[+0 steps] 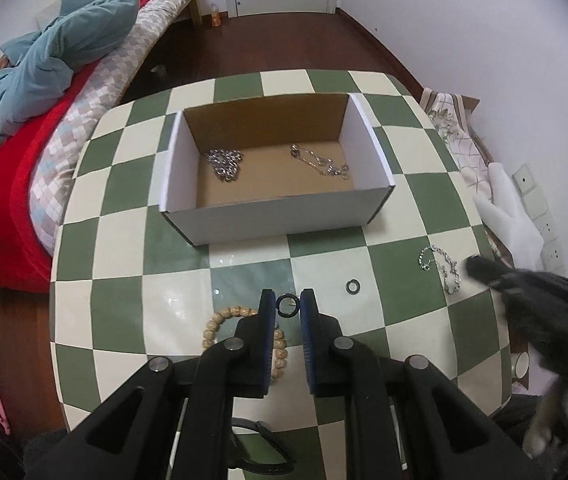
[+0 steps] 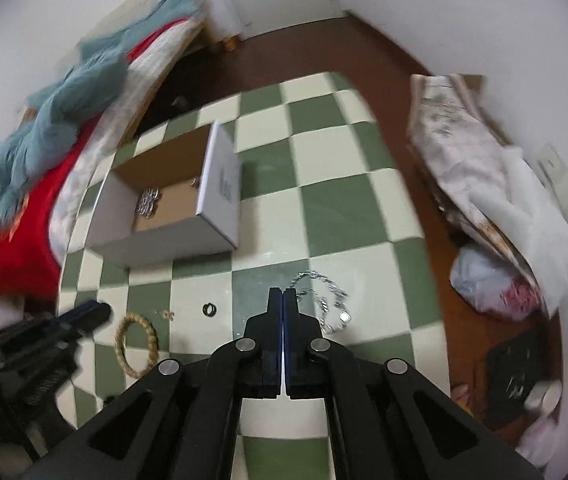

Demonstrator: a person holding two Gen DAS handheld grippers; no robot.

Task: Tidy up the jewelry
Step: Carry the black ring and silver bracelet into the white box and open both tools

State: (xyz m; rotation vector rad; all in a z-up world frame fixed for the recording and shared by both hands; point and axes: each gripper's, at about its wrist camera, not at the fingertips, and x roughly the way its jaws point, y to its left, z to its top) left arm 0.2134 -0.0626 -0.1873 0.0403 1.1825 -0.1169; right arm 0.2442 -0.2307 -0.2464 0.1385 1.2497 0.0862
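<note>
The left gripper (image 1: 288,306) hangs low over the checkered table (image 1: 131,308), its blue-padded fingers (image 1: 267,308) slightly parted with a small dark ring (image 1: 287,306) between their tips; the tips appear to touch the ring on both sides, so it seems to be pinched. Under the left finger lies a wooden bead bracelet (image 1: 213,326), partly hidden by the tool. A second, silver ring (image 1: 352,286) lies on a cream square just to the right of the gripper tips. Further right, a silver chain bracelet (image 1: 442,266) rests on the table near its right edge, and the blurred dark tip of the right gripper (image 1: 480,268) sits just beside it.

From the right wrist view, the right gripper (image 2: 284,294) has its jaws pressed together with only a hairline gap, holding nothing that can be seen. Its tips are just left of the silver chain bracelet (image 2: 328,300), which is smeared by motion blur. To the left of those tips lie a ring (image 2: 209,309) and the bead bracelet (image 2: 135,344), with the left gripper (image 2: 87,314) beyond them.

Behind the left gripper, toward the far side of the table, stands an open white cardboard box (image 1: 275,216). Two silver chains lie on its brown floor: a bunched one (image 1: 225,162) at the left and a looser one (image 1: 318,162) at the right, well apart.

Beyond the table's left edge is a bed (image 1: 23,184) with a red cover and a teal blanket (image 1: 43,60).
</note>
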